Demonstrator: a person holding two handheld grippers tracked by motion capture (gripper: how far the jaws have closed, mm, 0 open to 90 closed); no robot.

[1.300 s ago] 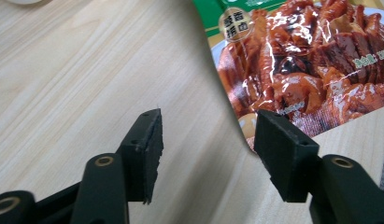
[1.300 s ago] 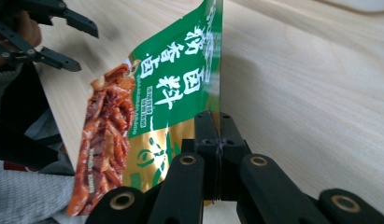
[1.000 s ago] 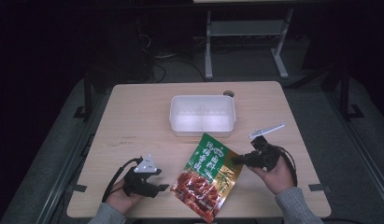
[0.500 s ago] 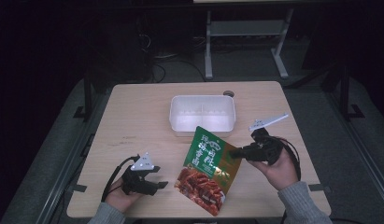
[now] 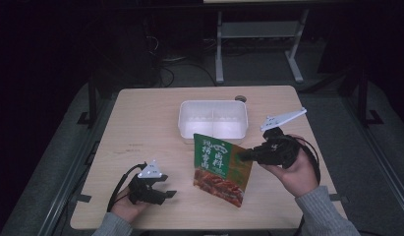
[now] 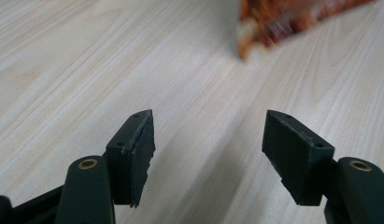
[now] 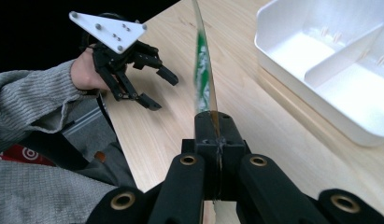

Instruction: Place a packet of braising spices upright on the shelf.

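Note:
A green and orange food packet [image 5: 220,167] stands tilted above the table in front of the white divided tray [image 5: 213,120]. My right gripper [image 5: 240,156] is shut on its right edge; in the right gripper view the packet [image 7: 204,70] shows edge-on, rising from the closed jaws of my right gripper [image 7: 215,125]. My left gripper [image 5: 169,193] rests low on the table at the front left, open, with nothing between its fingers. In the left gripper view its jaws stand wide apart over bare wood, and a blurred corner of the packet [image 6: 292,21] hangs ahead.
The white tray [image 7: 330,70] has two compartments split by a divider. A small dark round hole [image 5: 240,99] sits at the table's far edge behind the tray. A metal stand [image 5: 258,29] is on the floor beyond the table.
My right gripper has lifted the packet off the table and swung it upright toward the tray. My left gripper has stayed at the front left, open.

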